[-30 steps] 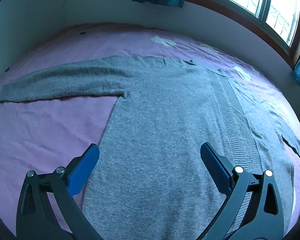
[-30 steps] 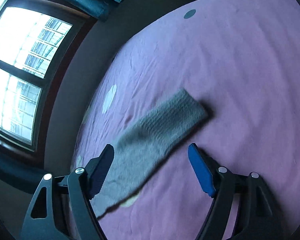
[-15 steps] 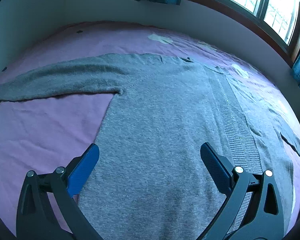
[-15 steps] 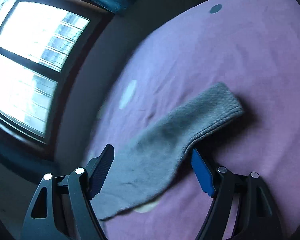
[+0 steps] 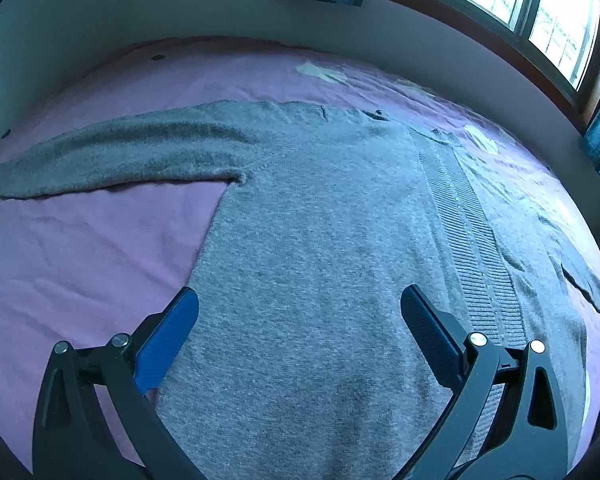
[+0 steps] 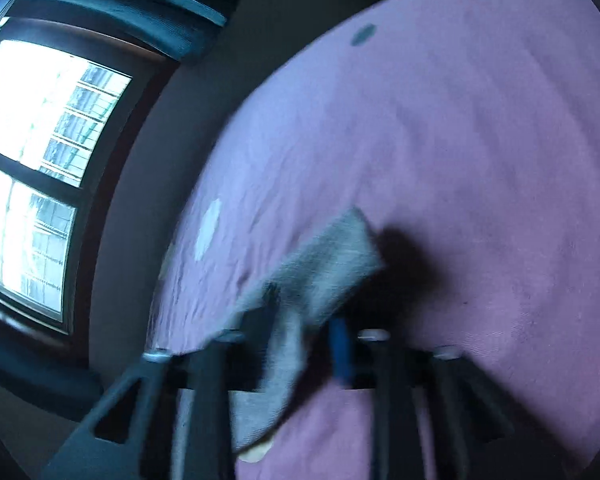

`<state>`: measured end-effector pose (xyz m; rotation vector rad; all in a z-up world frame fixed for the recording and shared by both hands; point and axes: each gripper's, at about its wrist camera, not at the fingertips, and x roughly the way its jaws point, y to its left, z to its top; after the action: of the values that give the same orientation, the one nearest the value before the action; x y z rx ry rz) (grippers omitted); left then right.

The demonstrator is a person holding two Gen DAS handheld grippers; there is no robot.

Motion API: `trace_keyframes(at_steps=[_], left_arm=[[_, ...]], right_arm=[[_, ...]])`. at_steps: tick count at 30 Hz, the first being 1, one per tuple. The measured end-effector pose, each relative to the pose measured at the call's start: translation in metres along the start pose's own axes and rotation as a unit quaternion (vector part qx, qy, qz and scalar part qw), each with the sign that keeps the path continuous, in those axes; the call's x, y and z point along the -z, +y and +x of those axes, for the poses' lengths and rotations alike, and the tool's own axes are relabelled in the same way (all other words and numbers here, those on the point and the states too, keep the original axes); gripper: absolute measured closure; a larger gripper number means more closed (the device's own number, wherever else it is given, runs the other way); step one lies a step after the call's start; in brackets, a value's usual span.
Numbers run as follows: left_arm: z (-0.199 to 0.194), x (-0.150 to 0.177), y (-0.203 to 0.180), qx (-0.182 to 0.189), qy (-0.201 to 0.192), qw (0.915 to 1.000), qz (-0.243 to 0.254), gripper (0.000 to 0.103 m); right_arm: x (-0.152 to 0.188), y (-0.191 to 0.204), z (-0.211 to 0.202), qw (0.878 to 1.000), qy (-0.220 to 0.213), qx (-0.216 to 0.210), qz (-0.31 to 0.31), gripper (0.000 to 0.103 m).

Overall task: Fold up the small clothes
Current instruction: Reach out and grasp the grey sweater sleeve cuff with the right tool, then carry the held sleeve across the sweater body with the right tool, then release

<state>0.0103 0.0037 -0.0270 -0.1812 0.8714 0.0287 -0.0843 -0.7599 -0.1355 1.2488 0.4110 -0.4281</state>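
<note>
A grey knit sweater (image 5: 320,240) lies flat on the purple bed (image 5: 80,248); right gripper (image 6: 304,320) just pinched its sleeve (image 6: 328,256), left gripper (image 5: 300,320) fingers wide.

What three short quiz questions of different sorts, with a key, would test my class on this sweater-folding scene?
1. True or false: the left gripper is clamped on the grey sweater.
2. What does the right gripper hold? A) curtain B) sweater sleeve C) nothing
3. Fill in: the sweater lies on a ____ bedsheet.

Key
1. False: its jaws stand wide open over the sweater body.
2. B: its jaws have just closed on the sleeve near the cuff.
3. Purple.
</note>
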Motion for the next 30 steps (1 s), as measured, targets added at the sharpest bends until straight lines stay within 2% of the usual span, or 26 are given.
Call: trace_keyframes(at_steps=[3, 8, 13, 17, 21, 24, 26, 27, 30], left_arm=[[0.000, -0.003, 0.003, -0.002, -0.001, 1.0000, 0.000, 0.002], [-0.005, -0.006, 0.008, -0.005, -0.007, 1.0000, 0.002, 0.002], [-0.009, -0.009, 0.014, 0.004, -0.009, 0.9999, -0.013, 0.002], [-0.013, -0.010, 0.013, 0.003, -0.016, 0.9998, -0.008, 0.002], [-0.012, -0.011, 0.015, 0.004, -0.014, 0.9998, -0.014, 0.002], [-0.009, -0.010, 0.017, 0.001, -0.010, 0.9998, -0.015, 0.002], [-0.007, -0.009, 0.018, 0.001, -0.007, 0.9998, -0.017, 0.002], [-0.007, -0.009, 0.019, 0.000, -0.006, 0.9998, -0.018, 0.002], [-0.006, -0.009, 0.020, -0.001, -0.006, 0.9998, -0.018, 0.002]], right_arm=[[0.002, 0.015, -0.005, 1.000, -0.012, -0.004, -0.014, 0.097], [0.025, 0.090, -0.008, 0.994, -0.016, -0.028, -0.105, 0.098], [0.086, 0.190, 0.008, 0.973, 0.012, -0.061, -0.222, 0.098], [0.154, 0.259, 0.030, 0.950, 0.048, -0.095, -0.293, 0.098], [0.237, 0.316, 0.059, 0.922, 0.093, -0.122, -0.356, 0.098], [0.301, 0.330, 0.068, 0.899, 0.128, -0.133, -0.398, 0.098], [0.348, 0.346, 0.077, 0.875, 0.151, -0.136, -0.440, 0.098], [0.374, 0.353, 0.081, 0.859, 0.163, -0.135, -0.467, 0.098], [0.423, 0.356, 0.089, 0.824, 0.190, -0.134, -0.517, 0.098]])
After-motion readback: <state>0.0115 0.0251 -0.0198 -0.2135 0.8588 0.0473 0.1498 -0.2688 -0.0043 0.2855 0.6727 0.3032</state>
